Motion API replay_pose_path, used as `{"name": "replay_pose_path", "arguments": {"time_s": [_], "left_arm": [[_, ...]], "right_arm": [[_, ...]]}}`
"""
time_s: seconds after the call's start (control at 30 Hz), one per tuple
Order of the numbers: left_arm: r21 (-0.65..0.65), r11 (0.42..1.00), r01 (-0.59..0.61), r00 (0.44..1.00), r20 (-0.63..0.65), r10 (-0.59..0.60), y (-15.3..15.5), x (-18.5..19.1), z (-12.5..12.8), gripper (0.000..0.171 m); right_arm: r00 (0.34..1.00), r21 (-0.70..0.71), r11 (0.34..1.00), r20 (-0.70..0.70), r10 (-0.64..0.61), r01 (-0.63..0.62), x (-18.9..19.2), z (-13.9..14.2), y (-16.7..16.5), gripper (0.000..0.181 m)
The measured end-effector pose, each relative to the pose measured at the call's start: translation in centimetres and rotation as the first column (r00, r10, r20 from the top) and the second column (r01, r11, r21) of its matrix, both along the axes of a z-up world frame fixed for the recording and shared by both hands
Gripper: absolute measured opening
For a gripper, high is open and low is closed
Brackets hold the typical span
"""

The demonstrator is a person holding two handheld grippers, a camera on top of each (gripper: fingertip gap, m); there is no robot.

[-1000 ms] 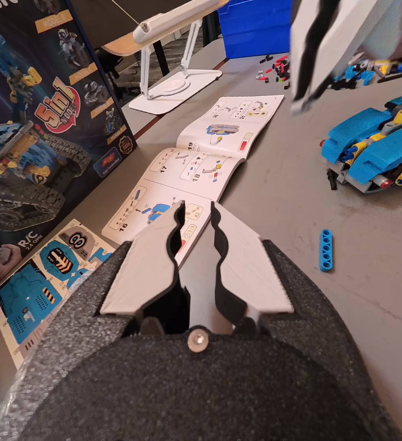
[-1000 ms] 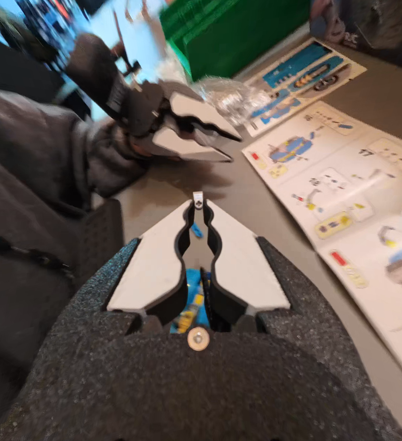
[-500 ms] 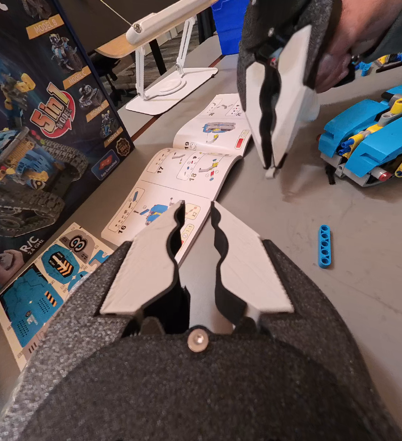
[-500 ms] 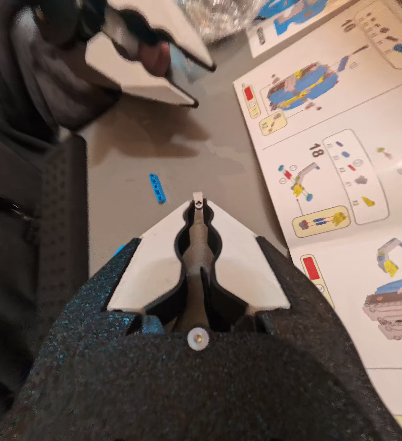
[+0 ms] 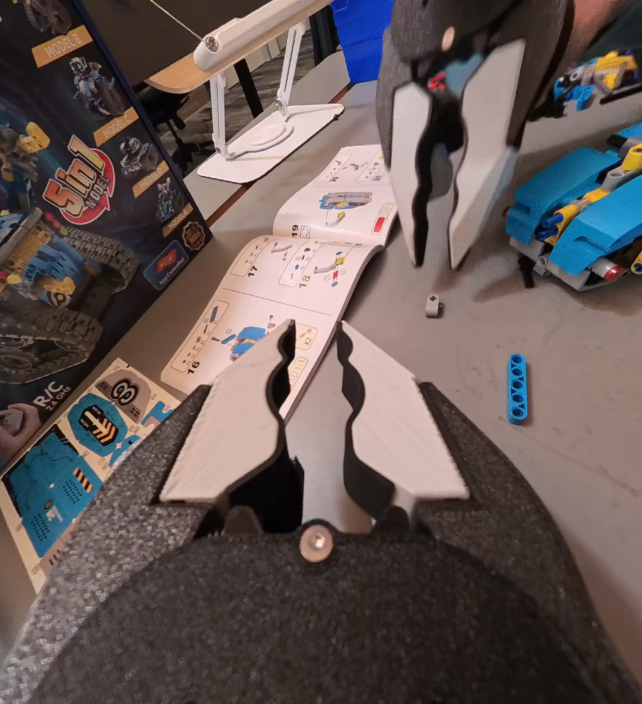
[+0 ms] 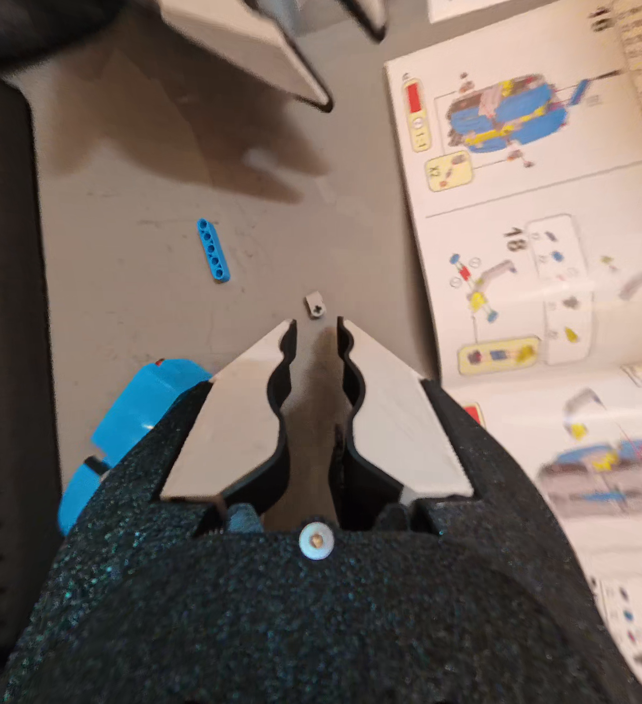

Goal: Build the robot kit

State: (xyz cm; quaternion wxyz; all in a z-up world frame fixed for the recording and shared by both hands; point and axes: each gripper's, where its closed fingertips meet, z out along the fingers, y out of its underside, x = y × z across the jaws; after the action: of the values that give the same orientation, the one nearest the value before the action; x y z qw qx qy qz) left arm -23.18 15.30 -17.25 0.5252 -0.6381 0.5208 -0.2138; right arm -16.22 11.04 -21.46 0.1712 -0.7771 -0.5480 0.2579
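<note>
A small grey connector piece (image 5: 434, 305) lies on the grey table, just below my right gripper (image 5: 436, 264), which points down at it with its jaws apart and empty. In the right wrist view the piece (image 6: 315, 304) sits just beyond the gripper (image 6: 315, 324). A blue five-hole beam (image 5: 517, 388) lies to the right, also in the right wrist view (image 6: 213, 250). My left gripper (image 5: 314, 327) is open and empty, hovering over the edge of the open instruction booklet (image 5: 292, 274).
A part-built blue and yellow brick vehicle (image 5: 593, 217) stands at the right. The toy's box (image 5: 45, 190) stands at the left, with a sticker sheet (image 5: 64, 464) in front. A white stand (image 5: 258, 129) and a blue bin (image 5: 357, 42) are at the back. There is about 10 centimeters between the tips of the two grippers.
My right gripper came in over the table shut on the grey connector piece, then opened; the piece now lies on the table beneath it. My left gripper has barely moved.
</note>
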Motion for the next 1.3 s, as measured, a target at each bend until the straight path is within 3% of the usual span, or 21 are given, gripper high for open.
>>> {"name": "replay_pose_path", "arguments": {"time_s": [0.2, 0.27, 0.37, 0.47, 0.53, 0.63, 0.73, 0.87, 1.1, 1.3], "left_arm": [[0.003, 1.0, 0.001, 1.0, -0.004, -0.001, 0.0, 0.0, 0.0, 0.021], [0.004, 1.0, 0.003, 1.0, -0.009, -0.003, -0.1, 0.1, -0.1, 0.021], [0.007, 1.0, 0.008, 1.0, -0.016, -0.007, -0.1, 0.1, -0.2, 0.021], [0.007, 1.0, 0.008, 1.0, -0.019, -0.008, -0.2, 0.1, -0.3, 0.021], [0.007, 1.0, 0.008, 1.0, -0.017, -0.008, -0.1, 0.1, -0.2, 0.021], [0.007, 1.0, 0.008, 1.0, -0.017, -0.008, -0.2, 0.1, -0.2, 0.021], [0.009, 1.0, 0.008, 1.0, -0.023, -0.008, -0.2, 0.1, -0.3, 0.021], [0.009, 1.0, 0.007, 1.0, -0.025, -0.007, -0.2, 0.1, -0.3, 0.021], [0.013, 1.0, 0.011, 1.0, -0.029, -0.01, -0.2, 0.2, -0.4, 0.021], [0.02, 1.0, 0.012, 0.999, -0.031, -0.011, -0.3, 0.2, -0.3, 0.021]], "right_arm": [[0.926, 0.105, 0.936, -0.22, -0.308, 0.336, 5.0, 6.2, -0.8, 0.021], [0.868, 0.137, 0.879, -0.288, -0.406, 0.457, 7.4, 7.7, -2.2, 0.022], [0.75, 0.195, 0.744, -0.371, -0.548, 0.639, 11.9, 9.1, -4.1, 0.016], [0.626, 0.193, 0.599, -0.328, -0.707, 0.777, 17.6, 7.8, -6.2, 0.042], [0.547, 0.14, 0.53, -0.287, -0.786, 0.836, 20.9, 6.7, -7.9, 0.042], [0.432, 0.249, 0.382, -0.193, -0.881, 0.89, 27.3, 5.2, -9.9, 0.042], [0.343, 0.32, 0.292, -0.115, -0.932, 0.901, 32.0, 3.9, -11.5, 0.04], [0.29, 0.281, 0.253, -0.098, -0.952, 0.926, 34.5, 2.9, -11.9, 0.037], [0.295, 0.329, 0.239, -0.133, -0.946, 0.914, 35.7, 3.3, -10.4, 0.017], [0.266, 0.347, 0.206, -0.134, -0.955, 0.915, 37.3, 2.9, -8.9, 0.016]]}}
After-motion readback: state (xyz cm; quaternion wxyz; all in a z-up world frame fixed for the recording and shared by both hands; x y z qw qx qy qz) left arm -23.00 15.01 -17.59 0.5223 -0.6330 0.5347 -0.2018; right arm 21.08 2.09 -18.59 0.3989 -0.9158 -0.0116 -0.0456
